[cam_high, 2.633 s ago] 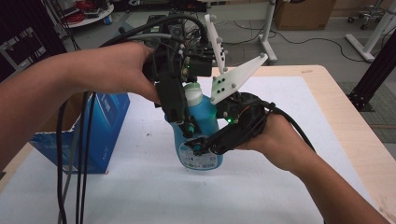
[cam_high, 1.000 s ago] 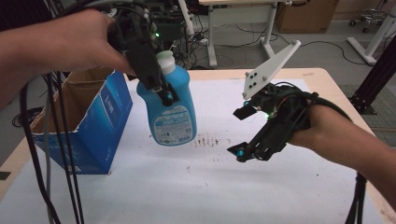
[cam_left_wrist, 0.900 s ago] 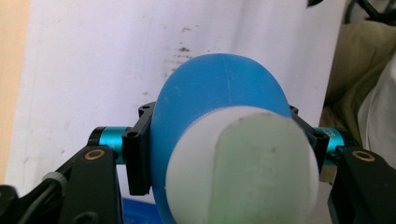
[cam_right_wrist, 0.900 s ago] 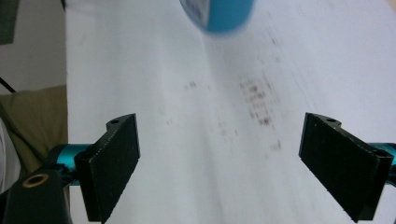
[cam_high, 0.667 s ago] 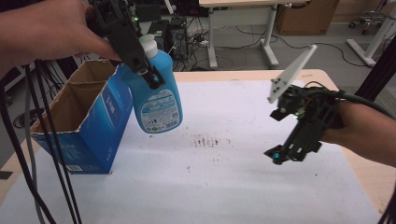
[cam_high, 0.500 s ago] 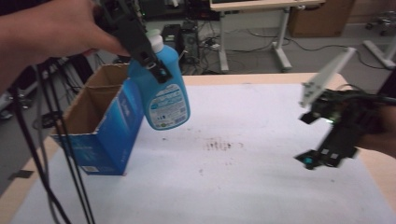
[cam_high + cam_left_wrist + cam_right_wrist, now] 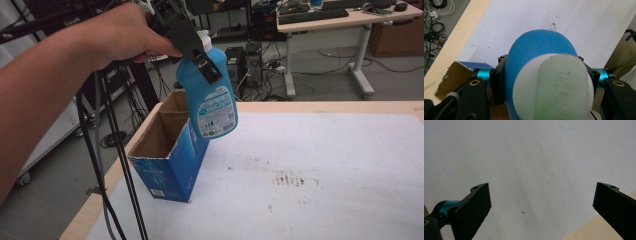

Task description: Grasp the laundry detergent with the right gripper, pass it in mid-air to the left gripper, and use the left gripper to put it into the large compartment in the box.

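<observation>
High view: left claw [image 7: 200, 52] clamps blue bottle [image 7: 207, 95], label print unreadable, above open box [image 7: 167, 150]; right claw [image 7: 541, 205] spread wide.

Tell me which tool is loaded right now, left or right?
The left tool: its jaws are clamped on the blue bottle, held in the air beside the open cardboard box. The right tool is wide open over the bare white mat.

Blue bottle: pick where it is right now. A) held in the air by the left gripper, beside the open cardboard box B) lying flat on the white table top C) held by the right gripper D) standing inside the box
A: the left gripper is clamped on the blue bottle, which hangs above the table next to the open cardboard box; the right gripper has its jaws apart and holds nothing.
</observation>
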Tool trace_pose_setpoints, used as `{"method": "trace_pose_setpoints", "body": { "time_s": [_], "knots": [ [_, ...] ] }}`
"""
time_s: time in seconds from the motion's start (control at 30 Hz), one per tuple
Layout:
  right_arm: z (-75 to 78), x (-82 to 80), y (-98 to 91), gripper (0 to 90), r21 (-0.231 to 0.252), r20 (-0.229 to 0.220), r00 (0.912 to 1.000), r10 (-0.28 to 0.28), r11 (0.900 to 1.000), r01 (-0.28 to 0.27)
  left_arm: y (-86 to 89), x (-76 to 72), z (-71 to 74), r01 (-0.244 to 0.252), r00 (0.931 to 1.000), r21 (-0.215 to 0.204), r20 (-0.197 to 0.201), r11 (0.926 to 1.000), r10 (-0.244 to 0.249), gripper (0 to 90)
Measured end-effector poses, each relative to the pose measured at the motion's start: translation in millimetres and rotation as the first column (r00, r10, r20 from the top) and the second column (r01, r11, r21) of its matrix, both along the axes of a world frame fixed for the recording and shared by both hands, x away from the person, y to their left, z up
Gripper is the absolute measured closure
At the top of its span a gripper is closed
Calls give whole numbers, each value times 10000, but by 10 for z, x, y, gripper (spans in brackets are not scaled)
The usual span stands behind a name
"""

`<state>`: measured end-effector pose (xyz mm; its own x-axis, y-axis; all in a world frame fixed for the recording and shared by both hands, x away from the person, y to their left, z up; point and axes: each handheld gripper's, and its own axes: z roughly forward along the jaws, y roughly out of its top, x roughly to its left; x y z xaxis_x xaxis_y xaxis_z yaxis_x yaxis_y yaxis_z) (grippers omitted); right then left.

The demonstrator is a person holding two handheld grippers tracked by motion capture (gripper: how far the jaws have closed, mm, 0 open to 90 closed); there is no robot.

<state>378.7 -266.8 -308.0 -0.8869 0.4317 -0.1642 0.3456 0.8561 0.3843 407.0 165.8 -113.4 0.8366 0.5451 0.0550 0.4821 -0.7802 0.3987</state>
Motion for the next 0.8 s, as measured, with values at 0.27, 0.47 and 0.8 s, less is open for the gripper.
{"method": "trace_pose_setpoints", "body": {
  "time_s": [0.27, 0.47, 0.8],
  "knots": [
    [-10, 67, -30, 8, 127, -194, 9996, -194, 9997, 197, 286, -54, 86, -697, 9975, -239, 46, 9973, 699, 379],
    [9, 95, -1, 8, 202, -118, 9997, -191, 9996, 193, 506, -82, 129, -1313, 9913, -100, -45, 9913, 1312, 379],
    [-12, 139, 25, 8, 205, -138, 9997, -218, 9995, 221, 867, -170, 217, -2091, 9776, -545, 121, 9764, 2100, 379]
  ]
}}
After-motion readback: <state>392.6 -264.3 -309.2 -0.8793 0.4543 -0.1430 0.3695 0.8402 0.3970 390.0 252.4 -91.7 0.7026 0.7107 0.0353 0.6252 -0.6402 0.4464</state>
